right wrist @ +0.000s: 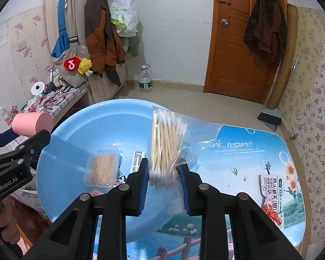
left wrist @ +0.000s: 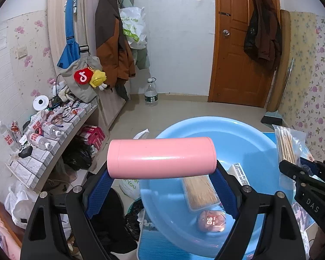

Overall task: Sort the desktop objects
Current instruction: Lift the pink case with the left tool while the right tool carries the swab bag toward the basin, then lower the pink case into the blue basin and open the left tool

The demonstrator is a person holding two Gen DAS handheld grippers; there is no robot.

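We see the pink cylinder (left wrist: 161,157) lying crosswise between the blue pads of the left gripper (left wrist: 161,186), its two ends resting against them; the jaws stand wide and are clamped on it end to end. It hangs over the near left edge of the blue basin (left wrist: 238,134), above the rim and partly beyond it. In the right wrist view the same cylinder (right wrist: 32,123) appears at far left, beside the basin (right wrist: 75,134).

The right gripper (right wrist: 164,179) has its jaws drawn narrow and pinched on the lower end of a clear bag of cotton swabs (right wrist: 166,143), which stands up from the pads and leans over the basin's right rim. In the left wrist view this bag (left wrist: 287,145) and the right gripper (left wrist: 292,171) enter from the right edge.

Inside the basin lie a clear box of toothpicks (right wrist: 103,166), a white labelled packet (right wrist: 137,161) and a small pink device with a lit display (left wrist: 212,220). The basin sits on a table (right wrist: 249,158) with a printed landscape top; a snack packet (right wrist: 270,197) lies on it to the right. Both grippers point downward and forward over the basin.
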